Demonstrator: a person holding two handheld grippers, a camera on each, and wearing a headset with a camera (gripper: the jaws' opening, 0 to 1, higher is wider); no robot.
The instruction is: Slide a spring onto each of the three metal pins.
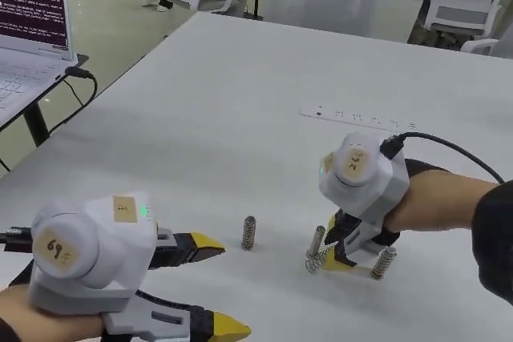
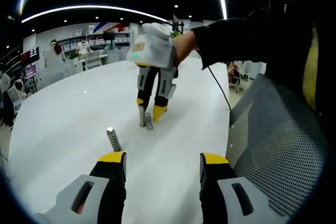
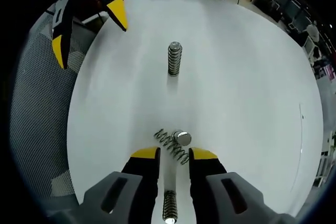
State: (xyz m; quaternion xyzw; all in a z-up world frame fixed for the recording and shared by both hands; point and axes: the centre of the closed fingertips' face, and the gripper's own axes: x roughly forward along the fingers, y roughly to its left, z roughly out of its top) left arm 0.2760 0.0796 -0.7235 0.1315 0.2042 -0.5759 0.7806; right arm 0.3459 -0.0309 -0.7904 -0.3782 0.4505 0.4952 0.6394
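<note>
steel pins: two already sprung, the middle one bare, its spring loose at the foot

head view: left gripper [image 1: 218,284] sits low and back, jaws wide apart and empty, probably parked clear of the work. right gripper [image 1: 345,255] points down at the table [image 1: 240,118] beside the middle pin [image 1: 317,239]. first pin [image 1: 249,232] and third pin [image 1: 385,262] each wear a spring. left gripper view: first pin [image 2: 113,139] stands just ahead of the jaws. right gripper view: jaws narrowly parted, with one end of the loose spring [image 3: 169,145] lying in the gap, not visibly pinched. judged to be lining up to lift it over the pin head.
</note>
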